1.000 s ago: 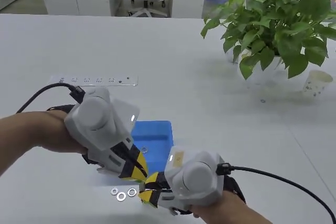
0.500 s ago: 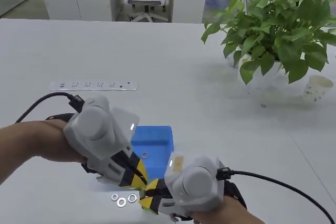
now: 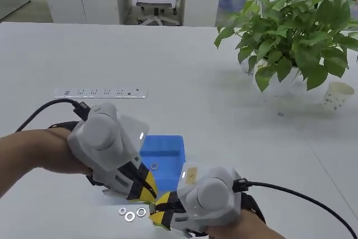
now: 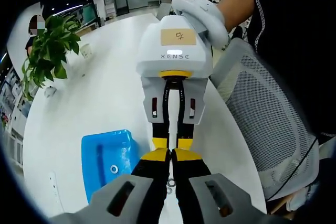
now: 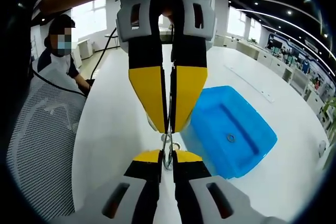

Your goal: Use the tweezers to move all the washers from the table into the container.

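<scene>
In the head view, three small flat silver metal washers [image 3: 130, 215] lie together on the white table [image 3: 184, 76], just beside the near wall of the shallow blue plastic container [image 3: 168, 139]. A fourth washer [image 3: 154, 166] already rests inside. The left gripper [image 3: 146, 186] and right gripper [image 3: 159, 208] meet tip to tip above the loose ones.

In the left gripper view, the left gripper [image 4: 170, 154] has its yellow-tipped jaws drawn nearly together, nose to nose with the right gripper [image 4: 169, 142].

In the right gripper view, the right gripper [image 5: 167, 156] is clamped on thin silver metal tweezers [image 5: 166, 142]. The left gripper [image 5: 169, 125] flanks the same strip, though I cannot tell whether it pinches.

The washers look light, hard and slippery (lying flat, they offer no edge). I judge the best hold is one tweezer tip through the hole, pinching the ring.
</scene>
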Tool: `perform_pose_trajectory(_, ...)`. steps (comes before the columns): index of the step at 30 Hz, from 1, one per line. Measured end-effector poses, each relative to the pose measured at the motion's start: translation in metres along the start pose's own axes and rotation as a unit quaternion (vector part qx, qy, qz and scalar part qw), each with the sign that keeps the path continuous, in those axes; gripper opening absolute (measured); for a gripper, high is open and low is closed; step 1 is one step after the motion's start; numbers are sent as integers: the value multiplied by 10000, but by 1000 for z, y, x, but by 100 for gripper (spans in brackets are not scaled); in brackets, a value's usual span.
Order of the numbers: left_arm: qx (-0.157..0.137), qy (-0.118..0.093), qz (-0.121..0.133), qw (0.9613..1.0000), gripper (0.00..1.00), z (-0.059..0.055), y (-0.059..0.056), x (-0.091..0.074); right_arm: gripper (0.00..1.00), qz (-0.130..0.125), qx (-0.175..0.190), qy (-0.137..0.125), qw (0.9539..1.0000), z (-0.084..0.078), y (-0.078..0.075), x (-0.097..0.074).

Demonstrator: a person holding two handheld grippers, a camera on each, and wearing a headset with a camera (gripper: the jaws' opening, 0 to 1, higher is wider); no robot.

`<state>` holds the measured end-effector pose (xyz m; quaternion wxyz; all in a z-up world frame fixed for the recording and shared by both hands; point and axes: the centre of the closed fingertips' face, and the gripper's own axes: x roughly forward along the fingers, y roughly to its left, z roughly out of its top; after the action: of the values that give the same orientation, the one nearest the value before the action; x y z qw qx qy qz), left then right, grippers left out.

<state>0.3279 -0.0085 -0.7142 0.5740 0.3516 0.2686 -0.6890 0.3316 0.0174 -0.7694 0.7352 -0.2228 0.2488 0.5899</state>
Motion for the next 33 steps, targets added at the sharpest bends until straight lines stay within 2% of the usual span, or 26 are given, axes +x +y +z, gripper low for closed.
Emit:
perform_pose_trajectory(7, 10, 61, 72, 10000, 6, 1, 0, -9, 9, -6, -92, 31, 10000, 8, -2, -5)
perform_pose_trajectory(15, 11, 55, 166, 9998, 6, 8, 4, -21, 9, -45, -167, 56, 9998, 19, -6, -12)
perform_pose_trajectory(23, 53, 59, 291, 9995, 6, 14, 11, -35, 9, -124, -231, 26, 9997, 32, -15, -19)
perform_pose_trajectory(33, 105, 78, 425, 9990, 6, 18, 23, -48, 9, -135, -340, 128, 9992, 45, -30, -23)
